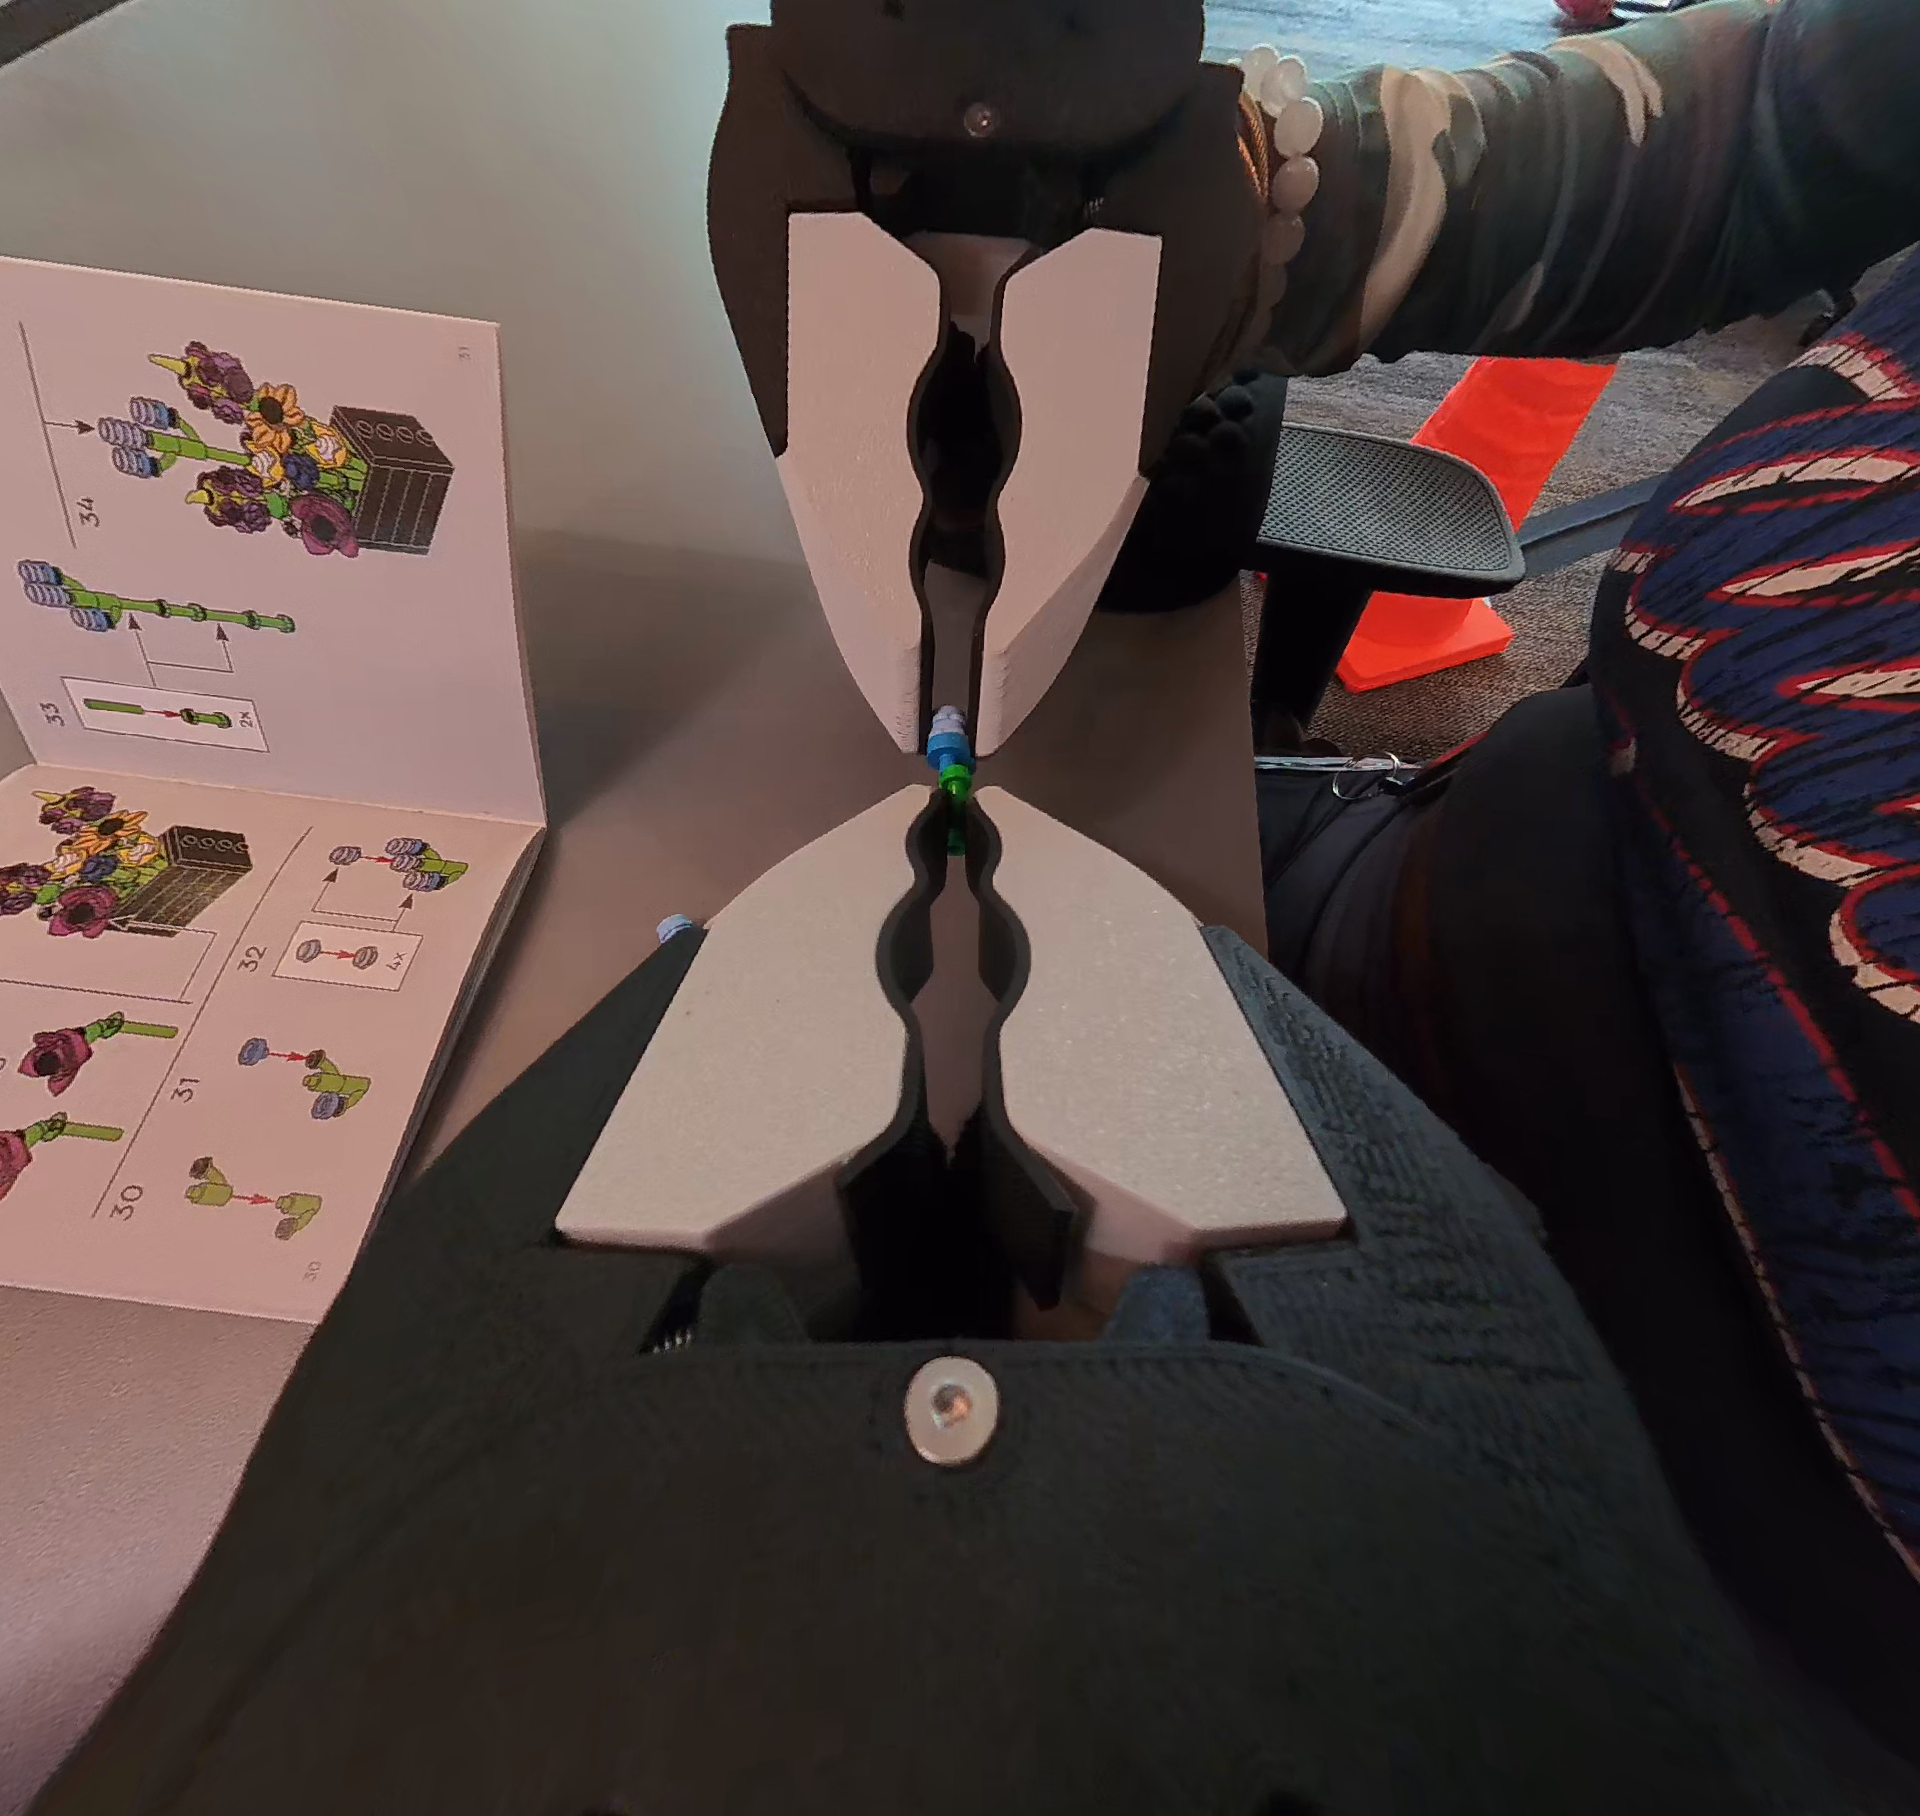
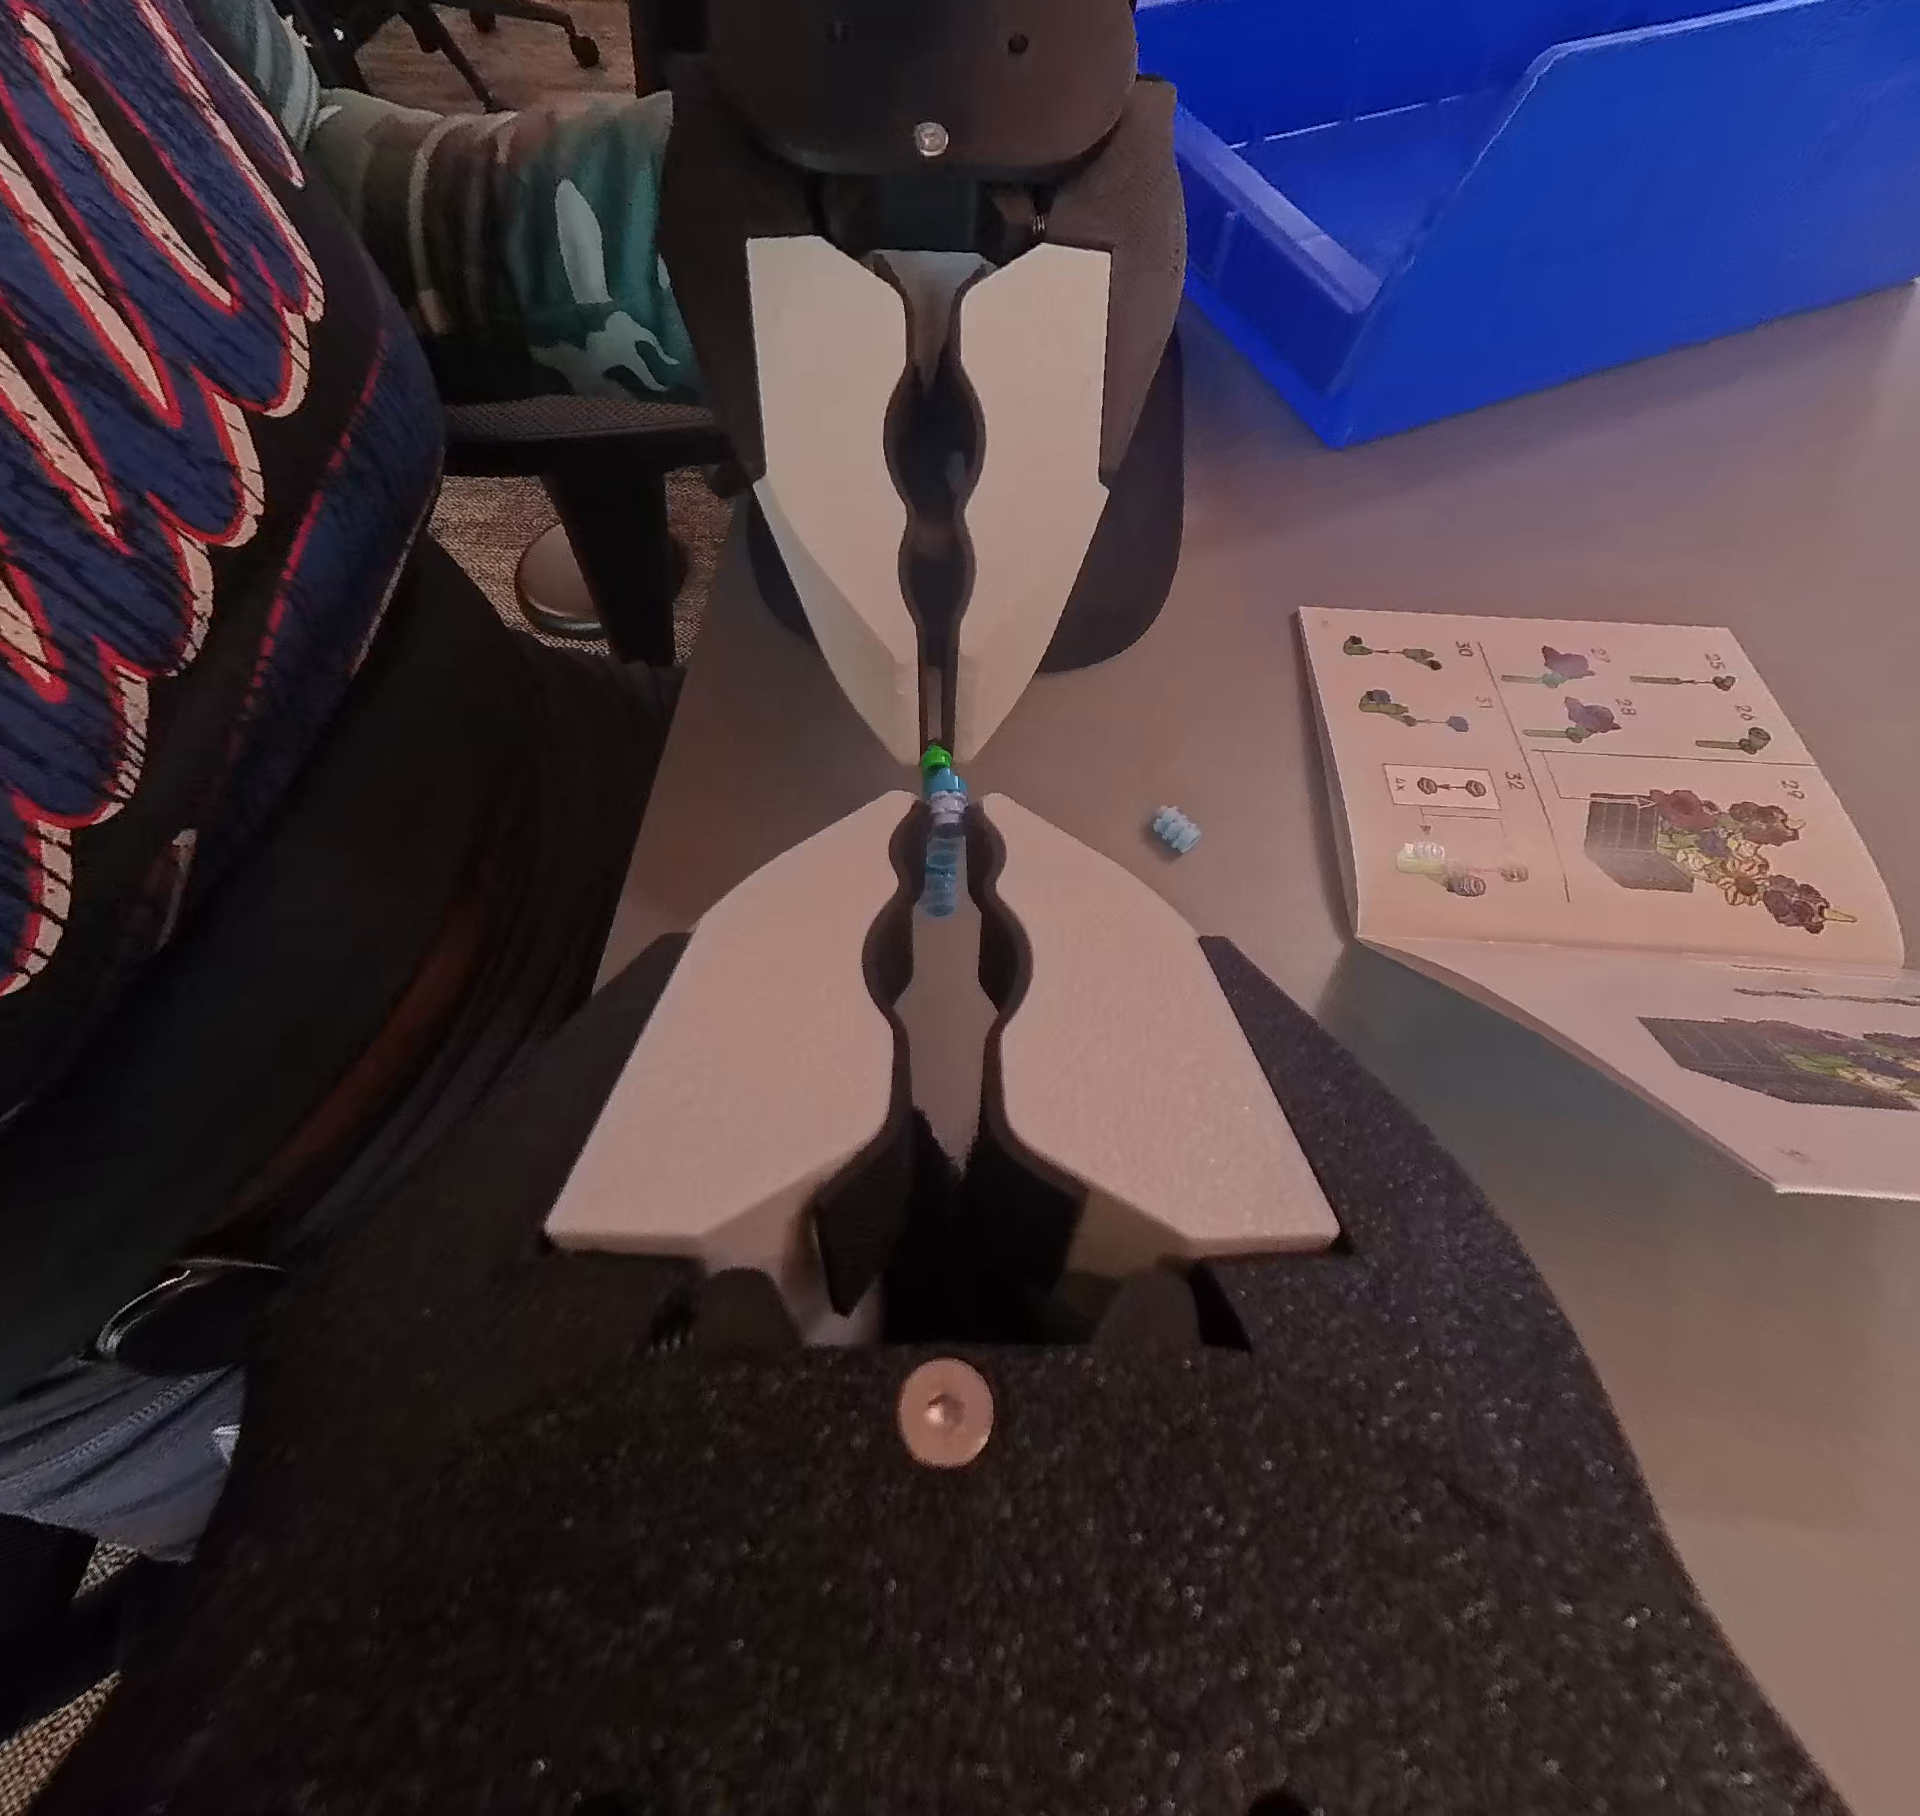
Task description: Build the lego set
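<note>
Both grippers meet tip to tip above the grey table [image 1: 416,156]. My left gripper [image 1: 952,802] is shut on a small green stem piece [image 1: 954,787]; it also shows in the right wrist view [image 2: 938,750], coming from the top with the green piece [image 2: 935,758]. My right gripper [image 2: 940,810] is shut on a light blue stacked stud piece [image 2: 940,862]; in the left wrist view it [image 1: 948,743] comes from above with the blue piece [image 1: 948,740]. The green and blue pieces touch end to end. A loose light blue piece [image 2: 1174,831] lies on the table.
An open instruction booklet [image 1: 260,727] lies on the table, also in the right wrist view [image 2: 1610,831]. A blue bin [image 2: 1558,156] stands at the back. A person's sleeve [image 1: 1558,177] and body, a chair [image 1: 1382,509] and an orange cone [image 1: 1475,519] lie past the table edge. Only a small space, under 4 cm, lies between the two pairs of fingers.
</note>
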Demonstrator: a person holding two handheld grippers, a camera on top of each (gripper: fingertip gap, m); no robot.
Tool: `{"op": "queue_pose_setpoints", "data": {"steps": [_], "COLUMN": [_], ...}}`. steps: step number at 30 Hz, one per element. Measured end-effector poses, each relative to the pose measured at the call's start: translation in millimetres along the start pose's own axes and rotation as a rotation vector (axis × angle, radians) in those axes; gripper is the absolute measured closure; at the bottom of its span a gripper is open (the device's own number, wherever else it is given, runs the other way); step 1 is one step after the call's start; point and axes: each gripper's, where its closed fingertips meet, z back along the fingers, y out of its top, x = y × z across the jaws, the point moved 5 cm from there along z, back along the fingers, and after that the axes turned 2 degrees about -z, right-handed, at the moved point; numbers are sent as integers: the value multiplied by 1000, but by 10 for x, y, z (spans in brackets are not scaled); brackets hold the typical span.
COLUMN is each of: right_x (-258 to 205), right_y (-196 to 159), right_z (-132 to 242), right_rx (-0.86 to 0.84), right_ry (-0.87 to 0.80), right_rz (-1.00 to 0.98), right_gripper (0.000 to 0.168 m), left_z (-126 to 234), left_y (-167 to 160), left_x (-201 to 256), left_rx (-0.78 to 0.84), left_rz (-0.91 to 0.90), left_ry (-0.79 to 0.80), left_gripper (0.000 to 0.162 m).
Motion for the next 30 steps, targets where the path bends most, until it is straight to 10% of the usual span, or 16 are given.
{"op": "queue_pose_setpoints", "data": {"steps": [30], "right_x": [-18], "right_y": [-8], "right_z": [-22], "right_rx": [-13], "right_ry": [-17], "right_rz": [29], "right_gripper": [161], "left_z": [-50], "left_y": [-14], "left_x": [-16], "left_rx": [-15], "left_rz": [9], "left_ry": [-10], "left_gripper": [159]}}
